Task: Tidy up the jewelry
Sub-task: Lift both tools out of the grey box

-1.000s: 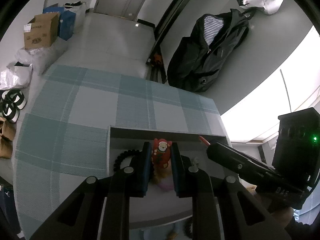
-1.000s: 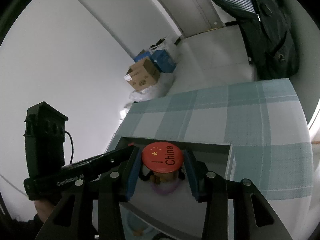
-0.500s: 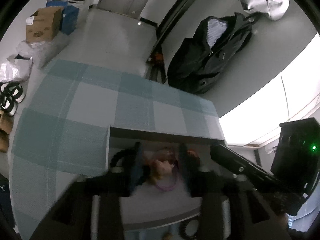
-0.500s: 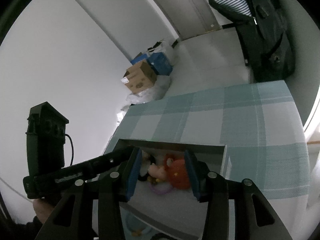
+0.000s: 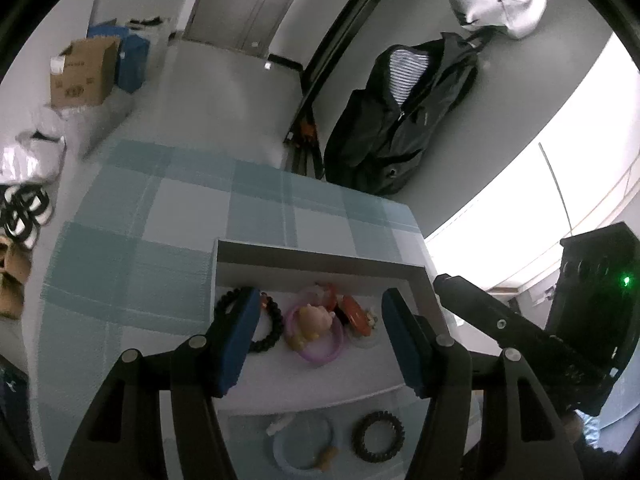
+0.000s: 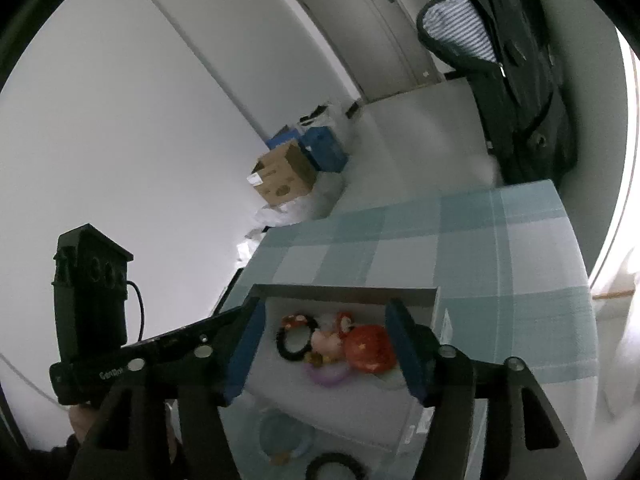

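- The checked tablecloth (image 5: 132, 272) covered the table; a shallow white box (image 5: 320, 258) sat near its front edge.
- The left gripper (image 5: 320, 334) hovered over the box, jaws opening, nothing between them.
- The right gripper (image 6: 326, 350) did likewise, jaws opening and empty.
- Inside the box lay a black bead bracelet (image 5: 272, 326) toward its left wall, a purple ring with a pink charm (image 5: 316, 336) mid-box, and a red badge (image 6: 370, 350) toward its right wall.
- A pale blue bracelet (image 5: 304, 448) and a black ring (image 5: 378, 438) lay on the cloth before the box's front edge.

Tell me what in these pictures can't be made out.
- Black bead bracelet, left view: partly hidden by a finger.
- Pale ring, right view: partly hidden behind the box front.
- Badge, right view: lettering too blurred.
- Shoes, left view: cut by the edge.
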